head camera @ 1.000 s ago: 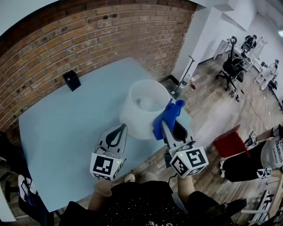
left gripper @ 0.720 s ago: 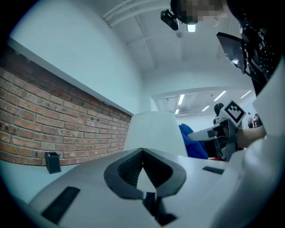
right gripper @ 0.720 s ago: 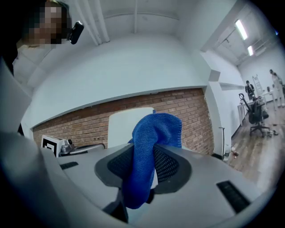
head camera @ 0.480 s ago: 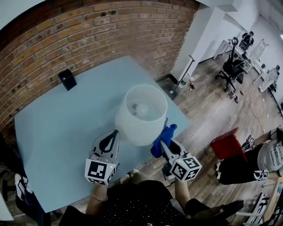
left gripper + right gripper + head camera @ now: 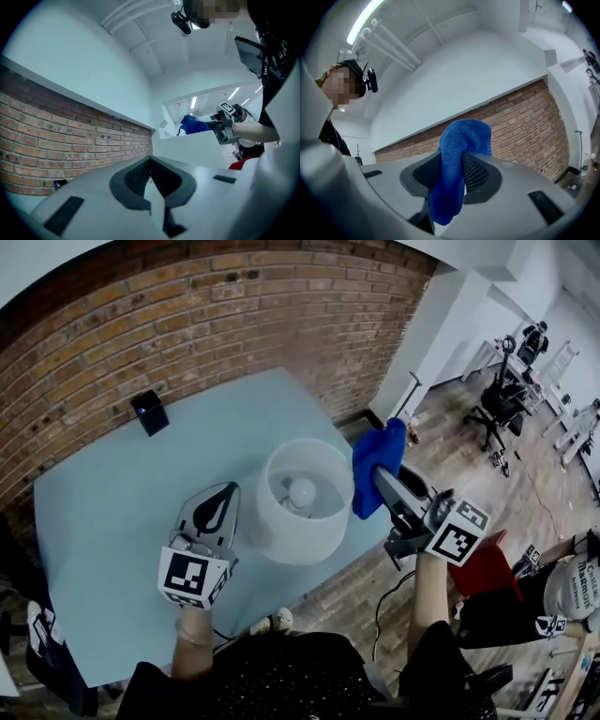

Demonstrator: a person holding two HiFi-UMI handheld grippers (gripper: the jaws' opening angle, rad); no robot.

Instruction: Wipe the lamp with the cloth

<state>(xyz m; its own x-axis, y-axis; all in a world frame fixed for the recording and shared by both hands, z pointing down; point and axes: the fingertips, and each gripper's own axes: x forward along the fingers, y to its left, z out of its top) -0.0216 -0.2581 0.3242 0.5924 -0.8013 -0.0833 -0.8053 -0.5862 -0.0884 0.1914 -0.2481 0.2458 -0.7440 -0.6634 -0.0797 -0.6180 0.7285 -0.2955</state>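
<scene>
The lamp [image 5: 298, 501] stands on the light blue table [image 5: 103, 512]; I look down into its white shade at the bulb [image 5: 302, 491]. My right gripper [image 5: 384, 474] is shut on a blue cloth [image 5: 378, 462], held up just right of the shade; whether the cloth touches it I cannot tell. In the right gripper view the cloth [image 5: 454, 173] hangs folded between the jaws. My left gripper [image 5: 217, 504] is shut with nothing in it, close beside the shade's left side. The left gripper view shows the shade [image 5: 197, 146], the cloth [image 5: 193, 124] and the right gripper [image 5: 224, 125] beyond it.
A small black box [image 5: 150, 412] sits at the table's far left by the brick wall [image 5: 206, 324]. The table's right edge falls to a wooden floor with a red bin [image 5: 483, 554], an office chair [image 5: 499, 395] and a seated person [image 5: 562, 582].
My right gripper has carried the cloth from the shade's near side up and round to its right side. The left gripper shifted slightly left along the shade.
</scene>
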